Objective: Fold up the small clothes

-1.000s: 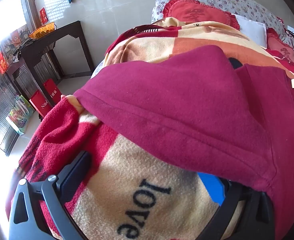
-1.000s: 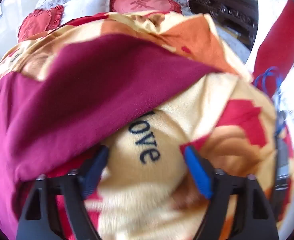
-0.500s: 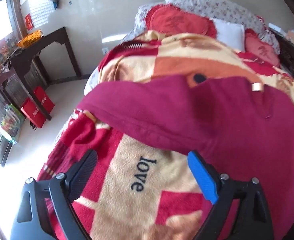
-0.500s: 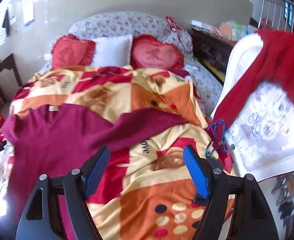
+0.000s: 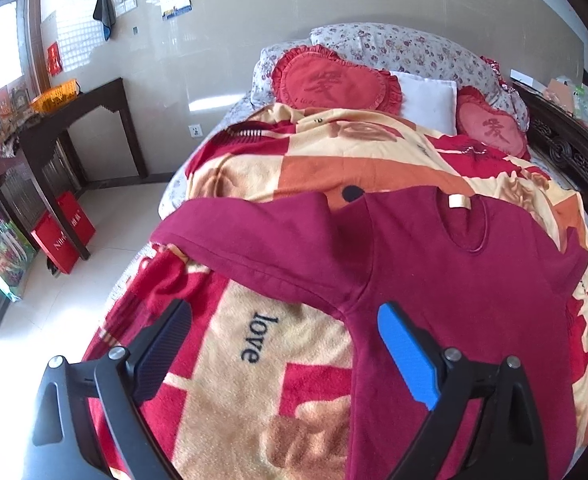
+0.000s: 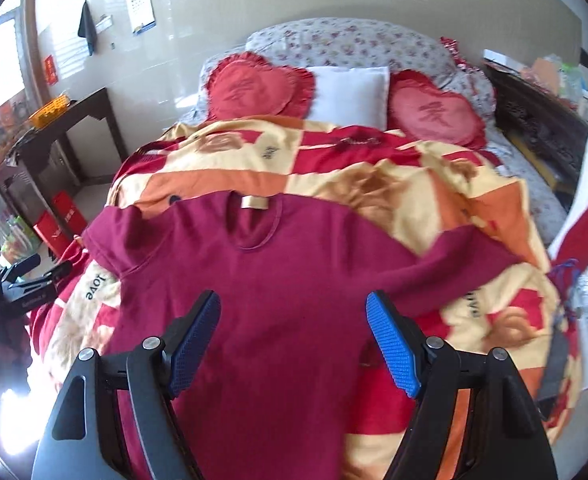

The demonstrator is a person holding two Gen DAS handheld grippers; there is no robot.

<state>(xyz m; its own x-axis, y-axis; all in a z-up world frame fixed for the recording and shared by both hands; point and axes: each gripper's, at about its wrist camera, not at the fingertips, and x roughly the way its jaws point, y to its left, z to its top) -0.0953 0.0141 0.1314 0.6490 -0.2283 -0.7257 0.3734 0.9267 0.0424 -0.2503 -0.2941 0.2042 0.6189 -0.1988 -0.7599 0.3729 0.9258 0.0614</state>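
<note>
Both grippers have pulled back and up from the bed: half a second ago the left one sat close over the sleeve, and a second ago each had cloth almost against its lens. Now the whole maroon top (image 6: 277, 280) shows, spread flat on the patterned blanket (image 5: 253, 380), neck label toward the far pillows.

Starting at the left, the dark side table (image 5: 73, 120) stands by the wall, well apart from the bed. The left gripper (image 5: 285, 344) hangs over the near left part of the blanket with its fingers wide and nothing between them; the left sleeve (image 5: 253, 236) stretches out sideways just beyond it. In the middle, the right gripper (image 6: 294, 336) hovers above the body of the top, fingers wide too, holding nothing. Further right, the other sleeve (image 6: 466, 256) lies out toward the bed's right edge.

I'd judge the spreading done and the folding not yet begun. 2 sleeves want turning inward first, then the body doubled over.
</note>
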